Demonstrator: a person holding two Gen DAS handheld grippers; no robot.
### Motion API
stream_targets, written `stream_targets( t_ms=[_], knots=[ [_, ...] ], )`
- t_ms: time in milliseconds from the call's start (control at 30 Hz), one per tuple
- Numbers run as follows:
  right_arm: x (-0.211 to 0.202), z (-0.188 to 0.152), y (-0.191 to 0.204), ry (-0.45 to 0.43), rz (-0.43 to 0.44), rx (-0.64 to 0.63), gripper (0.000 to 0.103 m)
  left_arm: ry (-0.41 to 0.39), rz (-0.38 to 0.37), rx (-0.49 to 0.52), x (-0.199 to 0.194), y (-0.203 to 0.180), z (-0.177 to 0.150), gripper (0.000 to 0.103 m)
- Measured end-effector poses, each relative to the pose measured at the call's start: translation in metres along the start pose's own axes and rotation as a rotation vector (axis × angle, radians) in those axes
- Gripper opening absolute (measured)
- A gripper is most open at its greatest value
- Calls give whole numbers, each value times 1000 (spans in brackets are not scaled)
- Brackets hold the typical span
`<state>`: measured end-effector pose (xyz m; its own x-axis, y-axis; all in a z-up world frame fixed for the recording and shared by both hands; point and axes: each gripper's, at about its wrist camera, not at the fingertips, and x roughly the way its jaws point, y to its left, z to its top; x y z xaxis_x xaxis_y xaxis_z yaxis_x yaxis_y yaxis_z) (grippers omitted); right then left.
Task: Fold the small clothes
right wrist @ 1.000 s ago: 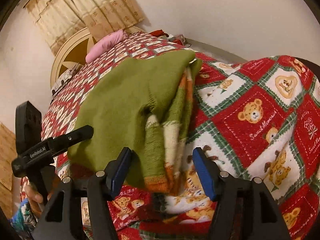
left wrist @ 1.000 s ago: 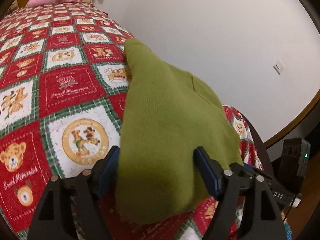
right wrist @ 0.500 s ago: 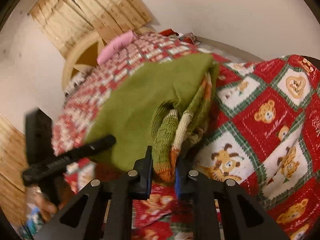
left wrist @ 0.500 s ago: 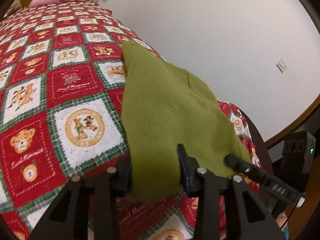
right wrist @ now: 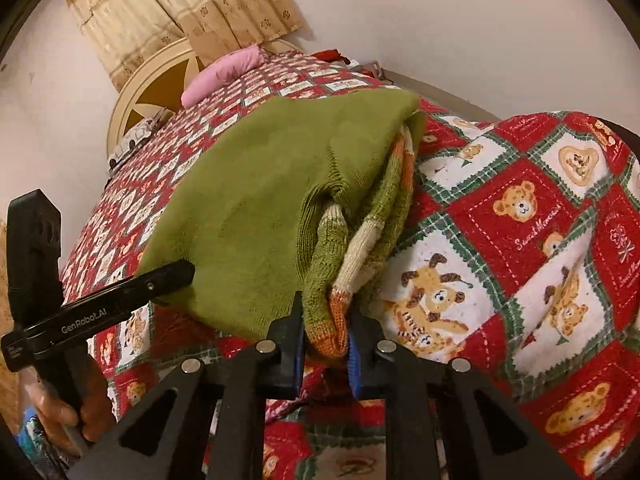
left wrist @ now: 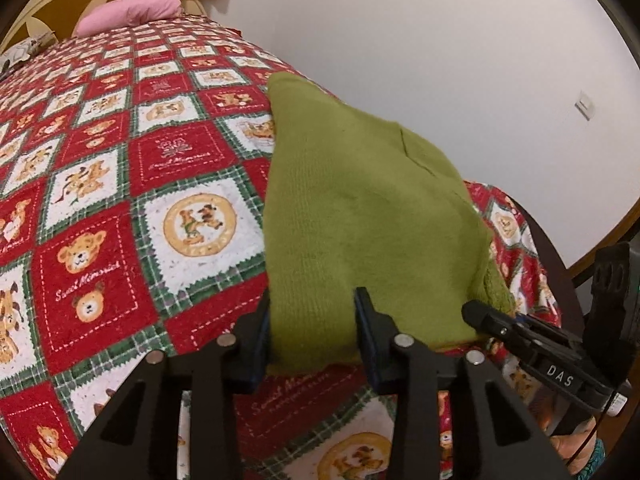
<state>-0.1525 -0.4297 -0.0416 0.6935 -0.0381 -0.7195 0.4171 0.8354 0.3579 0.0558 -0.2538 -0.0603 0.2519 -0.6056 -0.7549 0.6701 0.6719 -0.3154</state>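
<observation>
Both claws, left and right, seemingly pinch the green sweater's hem.

Sweater on quilt near bed's foot; pillow far behind, by headboard

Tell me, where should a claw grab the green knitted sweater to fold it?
Best guess: grab the green knitted sweater by its near hem, coming from the bed's near edge. That edge hangs free over the red teddy-bear patchwork quilt, so a claw can likely slip around it. Its far end lies flat.
</observation>
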Motion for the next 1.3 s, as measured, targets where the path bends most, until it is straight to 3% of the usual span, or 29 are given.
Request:
stream_targets(
  t_ms=[67,133,233,333,500,567,633,767,933,1033,1133,1300],
  knots=[
    [-1,-1,1,-8,-5,6,17,-3,35,0,0,1,-2,63],
    [-2,-1,2,-10,-15,13,19,-7,72,-25,-2,5,-5,73],
    [-10,-2,5,-14,-32,11,29,-17,94,-15,-10,7,-6,73],
    [-26,-6,6,-23,-46,3,30,-65,171,51,-21,0,-9,77],
    [-58,-10,24,-87,-139,-78,33,-105,234,101,-33,-8,-14,77],
    [-69,-10,34,-116,-172,-107,54,-124,260,118,-39,-11,-15,77],
    [-79,-10,43,-151,-190,-129,64,-140,279,127,-46,-12,-16,78],
    [-98,-13,63,-198,-207,-173,64,-175,270,114,-65,-10,-20,90],
    [-122,-20,84,-250,-212,-206,65,-243,279,137,-91,-17,-26,91],
    [-131,-24,90,-258,-221,-217,67,-262,279,154,-101,-20,-32,97],
    [-130,-31,93,-222,-248,-219,68,-240,284,186,-104,-26,-40,98],
    [-125,-48,89,-107,-214,-166,68,-153,268,227,-98,-35,-55,98]
  ],
)
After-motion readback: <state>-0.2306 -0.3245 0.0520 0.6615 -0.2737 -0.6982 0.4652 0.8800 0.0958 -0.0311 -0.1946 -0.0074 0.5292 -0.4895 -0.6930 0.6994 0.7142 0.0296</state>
